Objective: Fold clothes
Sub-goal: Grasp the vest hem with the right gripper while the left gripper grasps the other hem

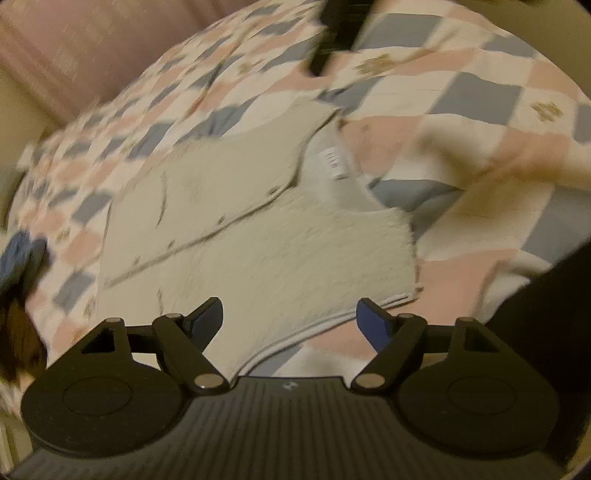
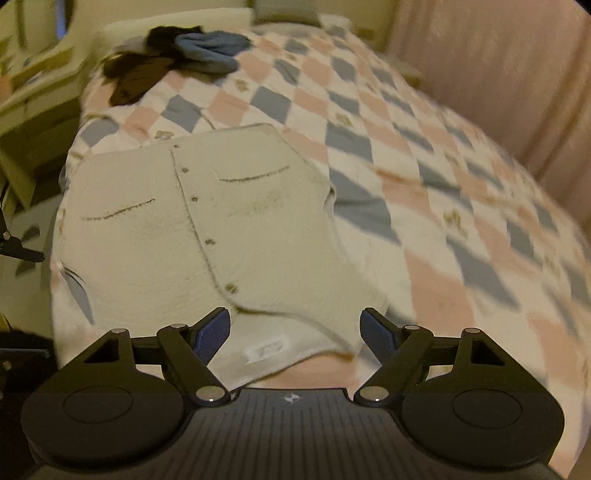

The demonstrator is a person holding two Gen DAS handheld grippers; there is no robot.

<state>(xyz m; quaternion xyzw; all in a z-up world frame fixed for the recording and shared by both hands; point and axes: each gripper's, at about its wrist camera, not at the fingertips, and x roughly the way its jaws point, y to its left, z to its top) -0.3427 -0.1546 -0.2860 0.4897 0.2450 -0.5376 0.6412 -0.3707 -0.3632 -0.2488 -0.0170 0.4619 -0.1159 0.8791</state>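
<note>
A cream fuzzy buttoned cardigan [image 1: 236, 229] lies flat on the checked quilt [image 1: 480, 122], with a white label [image 1: 334, 162] showing at its collar. My left gripper [image 1: 290, 319] is open just above the garment's near edge, holding nothing. In the right wrist view the same cardigan [image 2: 207, 236] shows its button row, two dark pocket lines and the collar label [image 2: 267, 350]. My right gripper [image 2: 295, 330] is open over the collar end, its jaws empty. The right gripper's dark body [image 1: 334, 33] appears at the top of the left wrist view.
Dark and blue clothes [image 2: 184, 59] are piled at the far end of the bed; part of that pile [image 1: 18, 266] shows at the left. A pink curtain [image 2: 498, 74] hangs beside the bed. Pale furniture [image 2: 33, 96] stands at the left.
</note>
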